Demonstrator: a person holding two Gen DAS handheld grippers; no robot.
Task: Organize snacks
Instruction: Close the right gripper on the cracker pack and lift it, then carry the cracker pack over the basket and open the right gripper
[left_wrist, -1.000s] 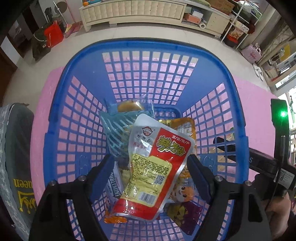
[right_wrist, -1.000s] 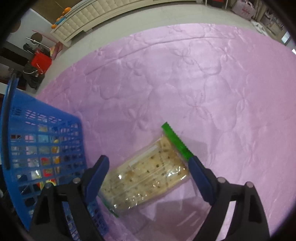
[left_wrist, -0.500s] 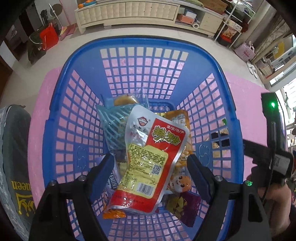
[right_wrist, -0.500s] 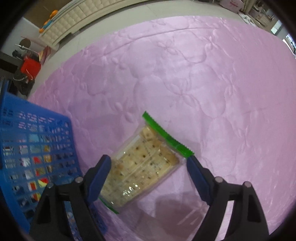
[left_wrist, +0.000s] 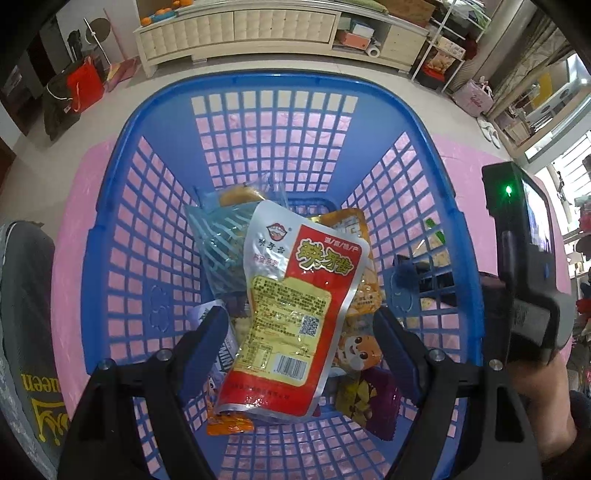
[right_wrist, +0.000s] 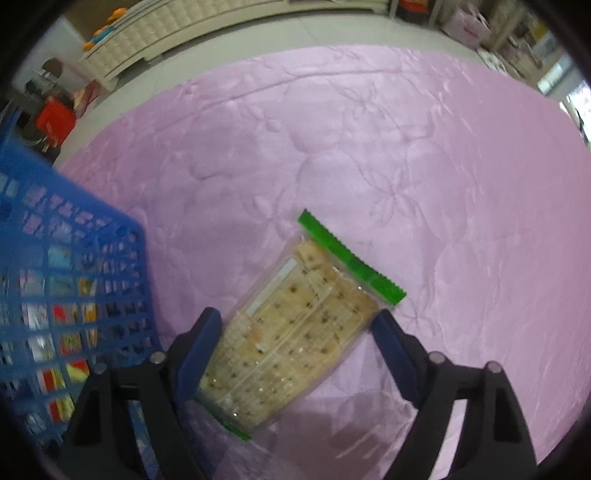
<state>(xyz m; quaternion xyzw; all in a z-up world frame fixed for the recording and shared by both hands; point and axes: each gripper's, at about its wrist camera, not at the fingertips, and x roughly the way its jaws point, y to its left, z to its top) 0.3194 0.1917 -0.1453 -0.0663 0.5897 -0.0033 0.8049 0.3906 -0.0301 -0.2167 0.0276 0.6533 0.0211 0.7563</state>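
A blue mesh basket (left_wrist: 258, 85) holds several snack packets, with a red and silver pouch (left_wrist: 295, 314) lying on top. My left gripper (left_wrist: 295, 325) hangs open above that pouch, its fingers clear of it on both sides. Beside the basket (right_wrist: 74, 258), a clear cracker packet (right_wrist: 314, 302) with green ends lies on the pink quilted cloth (right_wrist: 369, 147). My right gripper (right_wrist: 295, 325) points down over the packet. Its jaws are closing, with the packet between them and almost filling the gap. The left wrist view shows the right gripper (left_wrist: 406, 273) through the basket's right wall.
A person's hand (left_wrist: 546, 406) holds the right gripper's handle. A grey cushion (left_wrist: 26, 332) with yellow lettering lies left of the basket. On the floor beyond the cloth stand a cream cabinet (left_wrist: 240, 33) and a red bag (left_wrist: 85, 88).
The right gripper's jaws have narrowed around the cracker packet, which now sits further in between them. The left gripper has drifted a little over the basket and stayed open.
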